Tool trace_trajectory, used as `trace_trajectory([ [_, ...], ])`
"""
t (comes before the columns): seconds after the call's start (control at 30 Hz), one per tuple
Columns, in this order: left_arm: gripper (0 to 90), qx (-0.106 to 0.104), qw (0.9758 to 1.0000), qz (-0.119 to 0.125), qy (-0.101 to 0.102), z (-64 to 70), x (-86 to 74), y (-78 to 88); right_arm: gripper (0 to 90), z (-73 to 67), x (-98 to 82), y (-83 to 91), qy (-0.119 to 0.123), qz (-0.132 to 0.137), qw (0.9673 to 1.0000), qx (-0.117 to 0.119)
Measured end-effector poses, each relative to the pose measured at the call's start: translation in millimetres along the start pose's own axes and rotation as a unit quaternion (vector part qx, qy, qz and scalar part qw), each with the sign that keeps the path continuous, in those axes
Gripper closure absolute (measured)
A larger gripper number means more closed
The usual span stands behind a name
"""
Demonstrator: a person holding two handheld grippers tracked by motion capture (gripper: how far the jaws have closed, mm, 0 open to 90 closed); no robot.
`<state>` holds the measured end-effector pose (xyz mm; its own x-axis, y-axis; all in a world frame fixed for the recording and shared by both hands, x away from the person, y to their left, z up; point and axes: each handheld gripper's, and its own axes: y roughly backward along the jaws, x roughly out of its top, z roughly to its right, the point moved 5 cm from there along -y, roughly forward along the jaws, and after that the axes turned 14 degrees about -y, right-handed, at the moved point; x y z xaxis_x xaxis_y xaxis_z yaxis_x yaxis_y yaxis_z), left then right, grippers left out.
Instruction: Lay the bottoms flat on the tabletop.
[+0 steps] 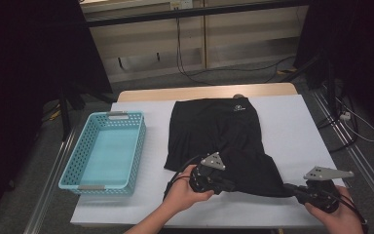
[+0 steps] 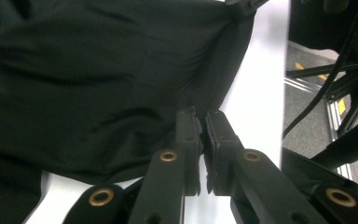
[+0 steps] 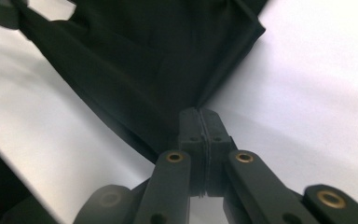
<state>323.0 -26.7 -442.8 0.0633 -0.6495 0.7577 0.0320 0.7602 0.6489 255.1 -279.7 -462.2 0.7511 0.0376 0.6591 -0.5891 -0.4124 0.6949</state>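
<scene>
Right now I have both grippers clamped on the near hem of the black shirt (image 1: 224,141): left gripper (image 1: 230,185) mid-hem, right gripper (image 1: 292,188) at its corner. It lies on the white table (image 1: 292,122), beside the basket (image 1: 104,151).

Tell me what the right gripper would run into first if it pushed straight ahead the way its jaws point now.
The right gripper is already shut on a corner of the black garment; straight on, it would bunch more of that cloth, with the left gripper seemingly next in line, though depth is unclear.
</scene>
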Motion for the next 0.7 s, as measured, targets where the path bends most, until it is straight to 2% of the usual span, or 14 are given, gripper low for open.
trace_trajectory([
  [0.13, 84.5, -0.021, 0.9996, 0.009, -0.018, 13.0, 9.8, 9.0, 89.7, -9.5, -6.1, 17.3, 0.01, 0.0, 0.9999, 0.006],
  [0.17, 82.4, -0.021, 0.9995, 0.015, -0.021, 14.3, 12.2, 10.3, 88.7, -11.9, -7.9, 21.8, 0.015, 0.001, 0.9998, 0.01],
  [0.2, 75.6, -0.015, 0.9993, 0.023, -0.025, 13.5, 14.3, 11.3, 84.7, -14.3, -9.4, 25.7, 0.02, 0.002, 0.9997, 0.017],
  [0.23, 64.4, -0.005, 0.9995, 0.023, -0.023, 11.3, 15.0, 11.9, 76.3, -16.1, -9.9, 29.5, 0.025, 0.006, 0.9995, 0.021],
  [0.27, 55.2, 0.005, 0.9996, 0.023, -0.018, 7.7, 14.7, 11.9, 64.4, -16.4, -8.1, 32.2, 0.026, 0.021, 0.9994, 0.014],
  [0.3, 49.0, 0.019, 0.9995, 0.024, -0.011, 3.6, 13.6, 11.3, 57.6, -15.4, -5.0, 33.6, 0.025, 0.031, 0.9992, 0.004],
  [0.33, 40.9, 0.033, 0.9992, 0.02, -0.008, -1.4, 11.5, 10.0, 55.5, -14.1, -1.5, 33.5, 0.026, 0.035, 0.999, -0.004],
  [0.37, 32.0, 0.047, 0.9988, 0.015, -0.005, -6.3, 9.4, 8.0, 52.4, -12.5, 2.8, 31.4, 0.025, 0.041, 0.9988, -0.014],
  [0.4, 27.5, 0.056, 0.9984, 0.012, -0.002, -11.4, 7.1, 6.5, 49.1, -10.1, 7.1, 27.5, 0.025, 0.044, 0.9985, -0.024],
  [0.53, 21.2, 0.084, 0.9964, -0.002, 0.008, -27.9, -2.7, 0.0, 49.4, 2.7, 21.5, 0.2, 0.009, 0.041, 0.9983, -0.042],
  [0.63, 18.9, 0.092, 0.9956, -0.011, 0.016, -36.0, -9.8, -2.4, 50.3, 12.7, 30.6, -22.0, -0.006, 0.032, 0.9979, -0.056],
  [0.7, 18.4, 0.102, 0.9945, -0.018, 0.014, -40.9, -14.3, -2.2, 53.3, 18.6, 36.5, -34.6, -0.01, 0.027, 0.9972, -0.068],
])
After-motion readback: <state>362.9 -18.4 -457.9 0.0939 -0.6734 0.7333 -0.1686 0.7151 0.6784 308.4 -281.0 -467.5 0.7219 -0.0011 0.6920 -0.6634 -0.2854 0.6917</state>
